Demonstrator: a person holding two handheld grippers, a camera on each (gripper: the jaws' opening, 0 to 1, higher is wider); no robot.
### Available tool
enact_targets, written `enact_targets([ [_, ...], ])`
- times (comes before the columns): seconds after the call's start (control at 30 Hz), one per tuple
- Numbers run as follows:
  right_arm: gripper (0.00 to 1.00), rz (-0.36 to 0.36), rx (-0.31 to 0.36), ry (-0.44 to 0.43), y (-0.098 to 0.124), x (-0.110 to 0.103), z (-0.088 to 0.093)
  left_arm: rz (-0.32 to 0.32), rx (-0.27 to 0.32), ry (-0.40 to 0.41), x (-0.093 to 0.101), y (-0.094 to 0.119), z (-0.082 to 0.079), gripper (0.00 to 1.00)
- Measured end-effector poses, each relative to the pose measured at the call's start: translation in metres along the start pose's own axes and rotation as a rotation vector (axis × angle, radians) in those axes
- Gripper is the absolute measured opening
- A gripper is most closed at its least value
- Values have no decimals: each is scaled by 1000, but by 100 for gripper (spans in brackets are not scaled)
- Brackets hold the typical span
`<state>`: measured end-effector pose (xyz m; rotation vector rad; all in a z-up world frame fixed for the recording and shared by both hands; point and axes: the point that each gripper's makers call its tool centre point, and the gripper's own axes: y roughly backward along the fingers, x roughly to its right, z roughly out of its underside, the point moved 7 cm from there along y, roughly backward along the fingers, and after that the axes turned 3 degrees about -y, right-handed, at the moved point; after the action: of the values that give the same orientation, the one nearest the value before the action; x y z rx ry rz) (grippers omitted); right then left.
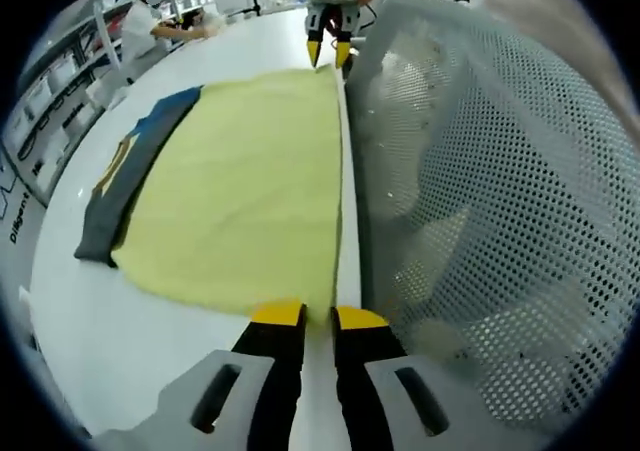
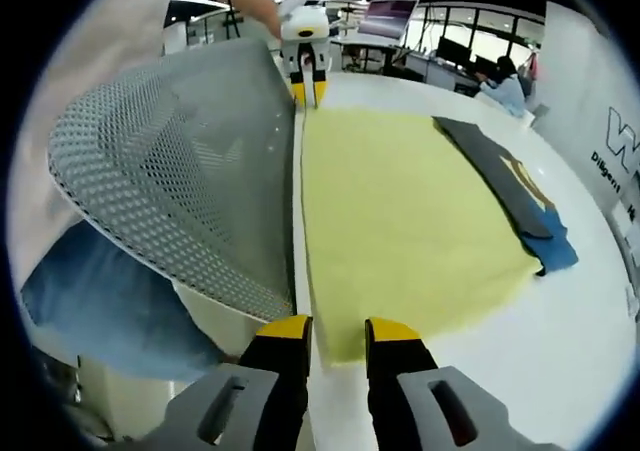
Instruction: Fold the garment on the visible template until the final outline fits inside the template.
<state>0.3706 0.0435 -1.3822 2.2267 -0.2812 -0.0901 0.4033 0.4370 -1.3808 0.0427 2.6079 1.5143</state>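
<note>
Left gripper view: the yellow garment (image 1: pixel 245 186) is lying flat on the white desk (image 1: pixel 110 321), occupying the centre of the frame, its long axis running from the lower centre up toward the upper centre, along the desk's near edge. Its right-hand border is lying straight, just beside that edge. A dark grey and blue template (image 1: pixel 135 166) is showing from under the garment's left side, with a blue corner at the upper left. The left claw (image 1: pixel 318 317) is rising from the bottom centre, its yellow tips a narrow gap apart, sitting at the garment's near corner; whether cloth is caught between them cannot be told. The right claw (image 1: pixel 328 51) is appearing at the top centre at the garment's far corner, tips close together. A white mesh chair back (image 1: pixel 500 201) is taking up the right half of the frame. Right gripper view: the garment (image 2: pixel 405 221) is stretching from the bottom centre to the upper centre, with the template (image 2: pixel 515 196) along its right side. The right claw (image 2: pixel 338 331) is sitting at the near corner, tips slightly parted; a grip on cloth cannot be told. The left claw (image 2: pixel 308 89) is showing at the far corner. The chair back (image 2: pixel 180 171) is at the left.
</note>
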Motion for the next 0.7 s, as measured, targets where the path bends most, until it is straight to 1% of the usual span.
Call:
enact_targets([
  [0.1, 16, -2, -18, 18, -1, -1, 4, 3, -6, -16, 3, -3, 0, 10],
  [0.17, 15, -3, -20, 15, 0, -1, 6, -1, -3, -15, 2, -3, -1, 9],
  [0.3, 10, 2, -56, 59, -1, -2, 12, -5, -1, -6, -1, -3, -1, 6],
  [0.37, 8, 10, -46, 46, -1, 0, 11, -7, -1, -9, -1, -3, 0, 5],
  [0.4, 7, 16, -51, 62, -1, 1, 11, -9, -1, -7, -1, -3, 0, 5],
  [0.5, 4, 18, -51, 59, -1, 2, 10, -12, 0, -1, -1, -2, -1, 2],
  [0.6, 0, 21, -53, 70, -1, 3, 11, -9, -3, 0, -1, -2, 0, 1],
  [0.7, 0, 21, -58, 71, 1, 3, 11, -8, -4, -1, -1, -1, -1, 0],
])
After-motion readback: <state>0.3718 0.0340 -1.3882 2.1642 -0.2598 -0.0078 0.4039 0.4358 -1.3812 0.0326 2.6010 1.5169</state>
